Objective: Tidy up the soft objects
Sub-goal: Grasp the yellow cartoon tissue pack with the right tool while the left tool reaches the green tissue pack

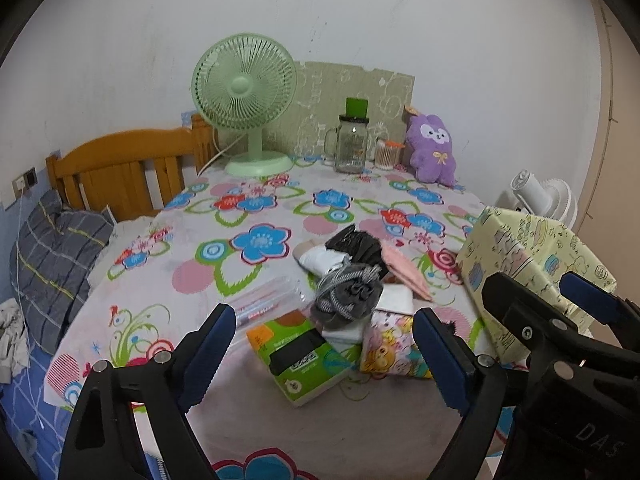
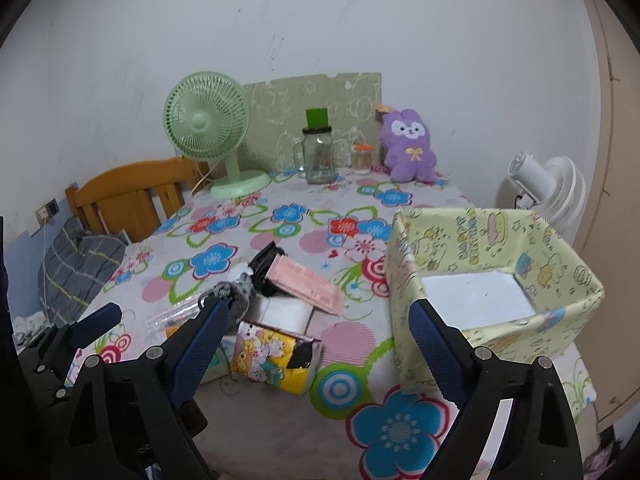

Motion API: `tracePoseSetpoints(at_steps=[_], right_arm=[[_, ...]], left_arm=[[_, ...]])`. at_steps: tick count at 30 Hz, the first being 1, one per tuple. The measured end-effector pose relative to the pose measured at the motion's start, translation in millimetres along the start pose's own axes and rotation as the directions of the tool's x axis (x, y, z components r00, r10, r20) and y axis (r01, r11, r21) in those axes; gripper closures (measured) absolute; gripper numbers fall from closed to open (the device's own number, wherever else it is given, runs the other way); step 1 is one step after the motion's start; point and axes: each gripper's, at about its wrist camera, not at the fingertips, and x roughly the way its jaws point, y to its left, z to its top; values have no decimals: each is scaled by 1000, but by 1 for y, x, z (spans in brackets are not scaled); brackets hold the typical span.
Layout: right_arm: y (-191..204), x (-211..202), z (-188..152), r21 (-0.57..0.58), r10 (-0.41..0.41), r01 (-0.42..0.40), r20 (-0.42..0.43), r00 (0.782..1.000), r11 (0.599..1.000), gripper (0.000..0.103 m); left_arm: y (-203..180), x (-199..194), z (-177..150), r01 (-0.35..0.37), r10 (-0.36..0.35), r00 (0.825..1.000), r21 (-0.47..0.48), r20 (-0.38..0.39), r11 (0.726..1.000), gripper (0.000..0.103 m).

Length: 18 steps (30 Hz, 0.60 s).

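Note:
A pile of soft things lies mid-table: a grey sock bundle (image 1: 348, 292), a black cloth (image 1: 354, 244), a white cloth (image 1: 322, 262) and a pink cloth (image 1: 404, 268) (image 2: 306, 286). Tissue packs lie in front: a green one (image 1: 298, 356) and a cartoon one (image 1: 394, 346) (image 2: 276, 358). A pale yellow fabric box (image 2: 492, 280) (image 1: 532, 264) stands open at the right, its white bottom bare. My left gripper (image 1: 324, 352) is open above the green pack. My right gripper (image 2: 316, 344) is open between the pile and the box. Both are empty.
At the back of the floral tablecloth (image 2: 280, 216) stand a green fan (image 1: 246, 100), a glass jar (image 1: 352, 144), a swab jar (image 1: 386, 154) and a purple plush (image 2: 408, 152). A clear pen case (image 1: 268, 300) lies left of the pile. A white fan (image 2: 548, 184) stands right; a bed lies left.

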Motion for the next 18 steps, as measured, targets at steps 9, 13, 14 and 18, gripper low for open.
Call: tracePoseSetpoints(at_steps=[9,13,14,18], right_arm=[[13,28,-17,-19,6,-8,-82,997,1000,10],[19,40,-21,-29,11,-14,-113,994,999,10],[20,43,-21,-31,13,-16,-119,993,999,10],[26,55,-24,-32,19,-25,-148,989,999,10]], left_arm=[[7,25,-17,-11,12,998,11,-65,1000,14],[13,34,-21,-24,24,995,-2,-94,1000,14],[14,37,-22,-26,26,995,-4,-101,1000,14],[16,45,-25,-33,32,992,-1,-118,999,14]])
